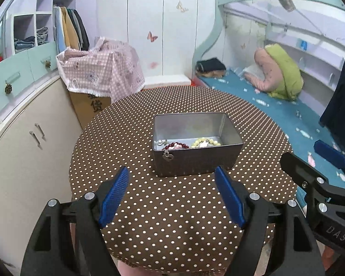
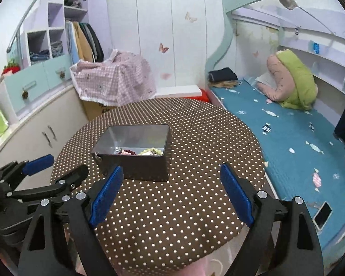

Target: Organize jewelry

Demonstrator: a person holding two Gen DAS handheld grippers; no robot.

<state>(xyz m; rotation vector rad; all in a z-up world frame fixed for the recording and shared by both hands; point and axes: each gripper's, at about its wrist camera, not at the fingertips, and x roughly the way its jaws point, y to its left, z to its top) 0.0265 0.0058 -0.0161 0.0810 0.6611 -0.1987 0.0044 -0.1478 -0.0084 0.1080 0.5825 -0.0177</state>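
Jewelry is lying gathered in the near part of an open metal tin (image 1: 196,158), which is sitting near the middle of a round table (image 1: 131,124) covered in brown cloth with white dots.

Working from the left: a pearl-like bead (image 1: 159,141) is resting in the tin's near left corner, and from there a small metal charm (image 1: 168,155) is hanging over the front rim and dangling down the outside wall. Next to it, a dark red bead bracelet (image 1: 178,146) is curling along the floor of the tin with a pale pink piece among its beads. Further right, a pale yellow bead bracelet (image 1: 207,142) is lying beside it, the two nearly touching.

These pieces are probably handling as light, limp strands: the strings are likely going to sag and swing when lifted, and the smooth round beads may be slipping between flat pads. Pinching across a bunched section of a strand is looking safer than taking a single bead. The dangling charm is offering an easy hold outside the tin, though pulling on it may be dragging the strand it belongs to over the rim. The tin itself is looking stiff and thin-walled, and possibly sliding on the cloth if nudged.

The left gripper (image 1: 172,197) is hovering over the near table edge, short of the tin, with its blue pads standing wide apart and nothing between them. The right gripper (image 2: 172,193) is likewise spread wide and holding nothing, with the tin lying ahead and to its left.
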